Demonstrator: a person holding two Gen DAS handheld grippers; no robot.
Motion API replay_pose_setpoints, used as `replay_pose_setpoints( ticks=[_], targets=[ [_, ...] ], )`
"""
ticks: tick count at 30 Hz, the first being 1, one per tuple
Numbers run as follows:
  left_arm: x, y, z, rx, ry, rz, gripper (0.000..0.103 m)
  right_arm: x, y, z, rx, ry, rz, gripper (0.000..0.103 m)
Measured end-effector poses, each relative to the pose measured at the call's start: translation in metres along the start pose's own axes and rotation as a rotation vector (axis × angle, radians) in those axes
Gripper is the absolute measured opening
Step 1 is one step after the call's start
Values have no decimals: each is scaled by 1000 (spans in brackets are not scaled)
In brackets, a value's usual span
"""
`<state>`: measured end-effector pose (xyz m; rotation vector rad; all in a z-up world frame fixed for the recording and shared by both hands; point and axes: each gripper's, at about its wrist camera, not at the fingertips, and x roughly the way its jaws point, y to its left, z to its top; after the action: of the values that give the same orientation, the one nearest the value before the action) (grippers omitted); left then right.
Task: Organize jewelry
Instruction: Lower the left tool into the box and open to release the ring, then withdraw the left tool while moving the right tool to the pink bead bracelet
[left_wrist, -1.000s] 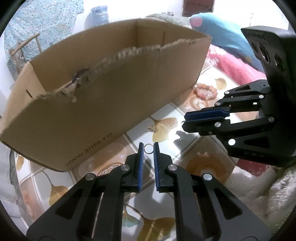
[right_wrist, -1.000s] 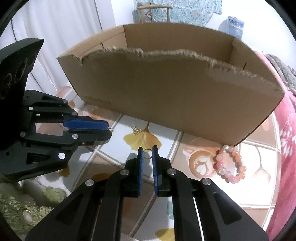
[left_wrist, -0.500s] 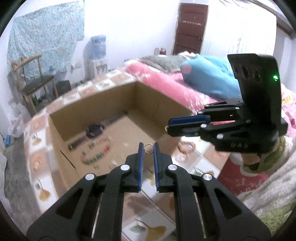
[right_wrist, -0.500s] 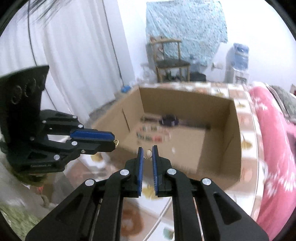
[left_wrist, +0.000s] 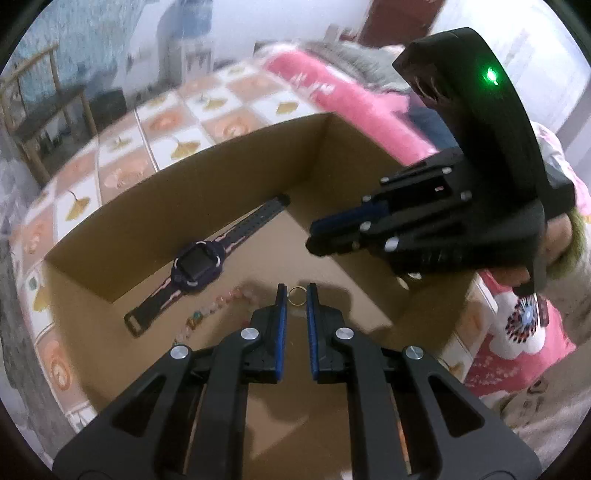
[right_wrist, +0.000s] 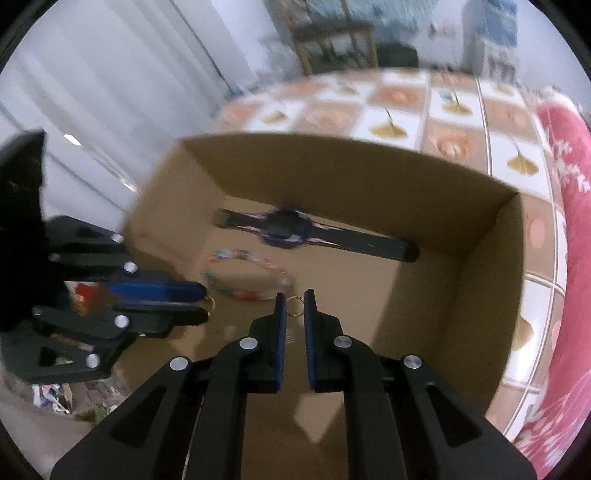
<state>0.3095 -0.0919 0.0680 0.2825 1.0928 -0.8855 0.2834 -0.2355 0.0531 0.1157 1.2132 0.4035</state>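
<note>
A: Left gripper (left_wrist: 296, 295): jaws nearly together, nipping a small gold ring (left_wrist: 296, 295) at the very tips. Right gripper (right_wrist: 294, 305): same posture, pinching its own thin ring (right_wrist: 294, 306) between the blue pads.

B: Both loaded, then. Where do they hang?

A: Over the open cardboard box (left_wrist: 207, 184), both pointing steeply down into it. In the left wrist view the right gripper sits above the box's right side; in the right wrist view the left gripper sits at the box's left edge, a ring just showing at its tip.

B: Contents of the box?

A: A dark watch (left_wrist: 197, 264) lies flat, strap stretched out, along the far wall. Near it, a string of small coloured beads (right_wrist: 240, 258), blurred. So some pieces look already stowed.

B: Remaining?

A: Judging from this: the two rings are not yet released, so each still has to be dropped or set on the box floor. Anything left outside the box I cannot see here.

B: Against a second back?

A: Then both grippers were low beside the box's outer wall, above the patterned tablecloth (right_wrist: 458, 107), with a pink bead bracelet lying on it. Now they have risen and crossed the rim; the grips on both rings are unchanged.
</note>
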Motion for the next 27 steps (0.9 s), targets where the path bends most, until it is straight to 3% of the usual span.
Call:
replay_pose_setpoints(
  ticks=[4,9,15,18,21,23,27],
  targets=[
    [31,24,22,-86,96,-50,10,18,-10,11,33,55,-39,10],
    [50,36,33,-158,139,-96,10,16,-15,15,49,45,-64,10],
    [52,41,38,-191,126,-94,11,5,-22,12,70,3,-72,11],
    [48,38,38,-183,97,-96,24,2,-24,14,71,-17,-76,17],
    [41,36,39,-180,76,-80,25,-8,-24,12,82,-44,-79,19],
    [31,33,40,-175,45,-71,26,-22,-22,9,80,-81,-76,20],
    [3,26,38,-149,-17,-42,33,-58,-15,-3,67,-185,-84,29]
  ],
)
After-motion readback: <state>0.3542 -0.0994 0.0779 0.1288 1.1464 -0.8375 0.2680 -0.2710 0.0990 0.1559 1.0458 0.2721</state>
